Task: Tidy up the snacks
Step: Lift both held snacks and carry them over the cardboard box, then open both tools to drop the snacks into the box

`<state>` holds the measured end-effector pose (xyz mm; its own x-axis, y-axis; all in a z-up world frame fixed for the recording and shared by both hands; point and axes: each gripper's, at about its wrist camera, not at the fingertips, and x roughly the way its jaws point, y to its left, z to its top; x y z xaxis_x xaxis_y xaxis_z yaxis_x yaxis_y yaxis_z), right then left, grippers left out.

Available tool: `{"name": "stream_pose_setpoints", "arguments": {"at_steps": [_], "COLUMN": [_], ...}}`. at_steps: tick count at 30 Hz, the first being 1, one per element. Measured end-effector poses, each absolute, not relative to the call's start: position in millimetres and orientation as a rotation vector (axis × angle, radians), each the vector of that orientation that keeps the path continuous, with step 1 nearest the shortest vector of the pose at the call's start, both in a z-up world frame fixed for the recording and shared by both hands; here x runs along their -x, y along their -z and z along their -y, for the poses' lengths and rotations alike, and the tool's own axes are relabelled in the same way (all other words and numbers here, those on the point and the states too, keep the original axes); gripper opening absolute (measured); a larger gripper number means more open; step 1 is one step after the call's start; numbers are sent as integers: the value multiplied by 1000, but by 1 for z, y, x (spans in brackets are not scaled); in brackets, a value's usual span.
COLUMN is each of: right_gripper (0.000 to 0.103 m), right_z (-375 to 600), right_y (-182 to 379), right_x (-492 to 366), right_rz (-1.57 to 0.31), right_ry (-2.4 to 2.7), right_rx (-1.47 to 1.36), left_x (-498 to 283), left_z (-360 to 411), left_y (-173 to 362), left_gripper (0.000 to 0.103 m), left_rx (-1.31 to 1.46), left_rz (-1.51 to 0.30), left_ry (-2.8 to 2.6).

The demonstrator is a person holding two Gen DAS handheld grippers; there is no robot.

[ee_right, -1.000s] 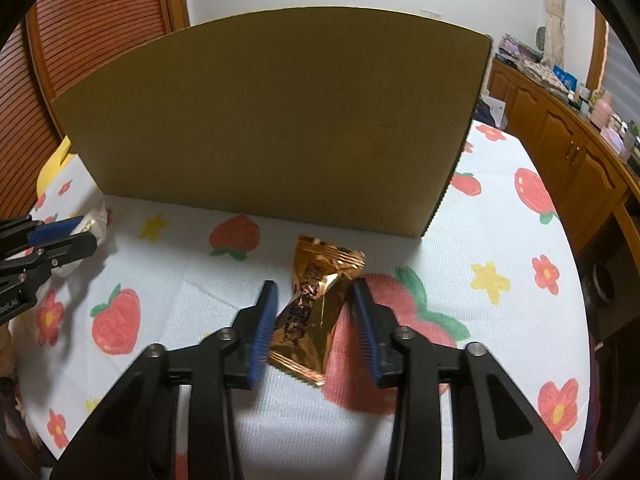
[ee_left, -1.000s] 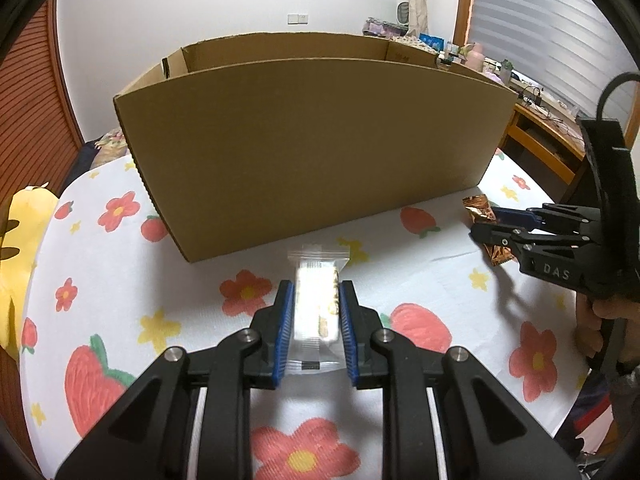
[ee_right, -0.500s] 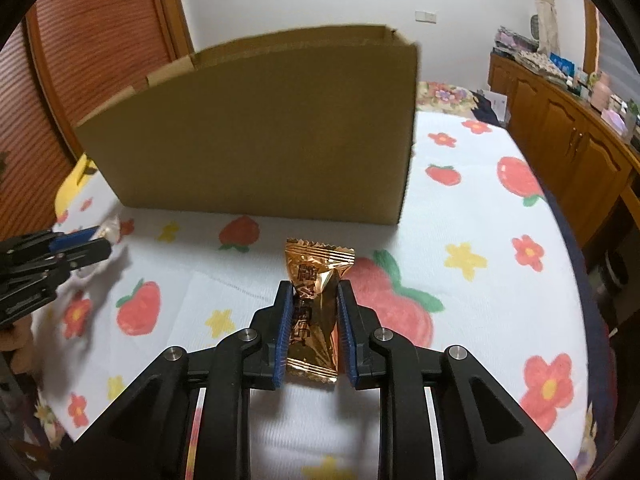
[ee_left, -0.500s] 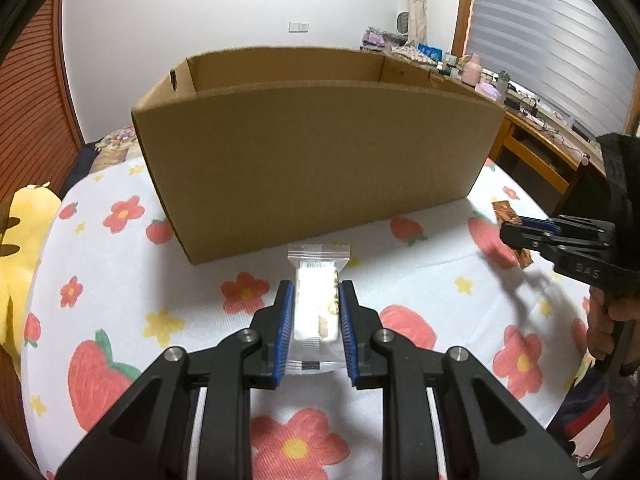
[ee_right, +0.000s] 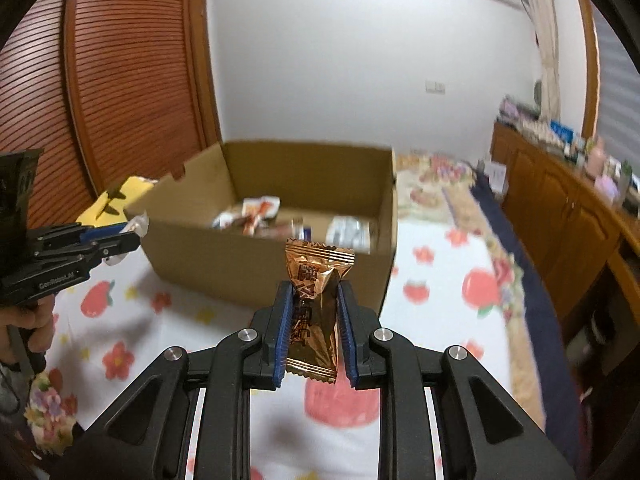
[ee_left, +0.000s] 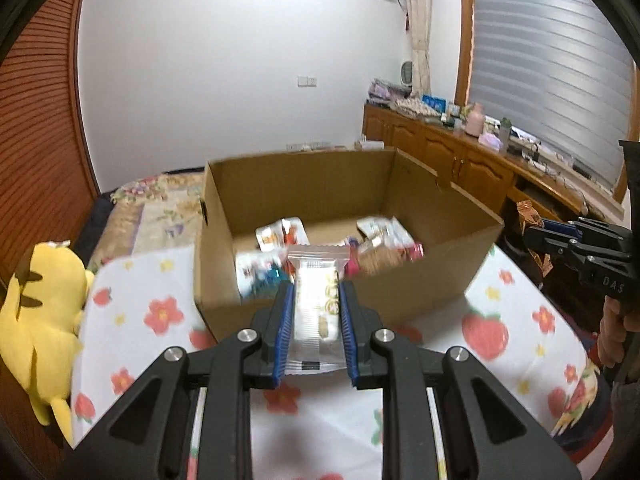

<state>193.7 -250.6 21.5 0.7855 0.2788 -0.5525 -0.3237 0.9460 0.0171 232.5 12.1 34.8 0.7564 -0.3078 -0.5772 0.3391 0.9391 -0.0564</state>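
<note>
Carry step: left gripper (ee_left: 316, 316) jaws clamp a clear-wrapped biscuit (ee_left: 316, 300); right gripper (ee_right: 314, 320) jaws clamp a copper-foil snack (ee_right: 314, 304); next, clear the cardboard box (ee_left: 440, 276) near wall and release inside.

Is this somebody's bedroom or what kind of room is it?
Probably a room in a home, maybe a bedroom. There's a wooden cabinet crowded with small household things under window blinds, a yellow plush toy, and a fruit-and-flower tablecloth.
</note>
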Motion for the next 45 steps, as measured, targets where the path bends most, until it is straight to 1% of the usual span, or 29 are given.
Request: {"name": "stream_pose_setpoints", "arguments": {"at_steps": [4,9,19,28,29,30,31,35,38,40,45], "right_gripper": [20,20,20,21,22,22,22,23,33,37,38], "right_z": [237,224,209,203,203,201,201,199,198,198,202], "right_y": [-37,-40,-14,1,2,2,3,5,5,5,-4], "right_x": [-218,-246,-291,-304,-304,-305,-305,-305,-305,-304,-292], "right_rz": [-561,-566,-624,-649,-651,-652,-652,-653,-650,-651,-626], "right_ry": [-350,-372,-403,-434,-439,-442,-448,-452,-453,-450,-448], "right_rx": [103,119,135,136,134,131,127,132,129,128,110], "left_x": [-252,-277,-303,-312,-312,-312,-312,-308,-304,-301,-291], "left_z": [-11,-10,-3,6,7,9,10,15,16,16,16], "left_y": [-47,-42,-23,-17,-17,-16,-16,-17,-20,-22,-31], "left_gripper": [20,21,21,23,27,38,42,43,43,44,45], "left_rx": [-56,-43,-40,-49,-56,-62,-69,-91,-85,-82,-84], "left_rz": [-595,-619,-647,-639,-637,-634,-629,-611,-604,-601,-591], "left_ry": [335,326,322,325,325,323,323,321,321,319,307]}}
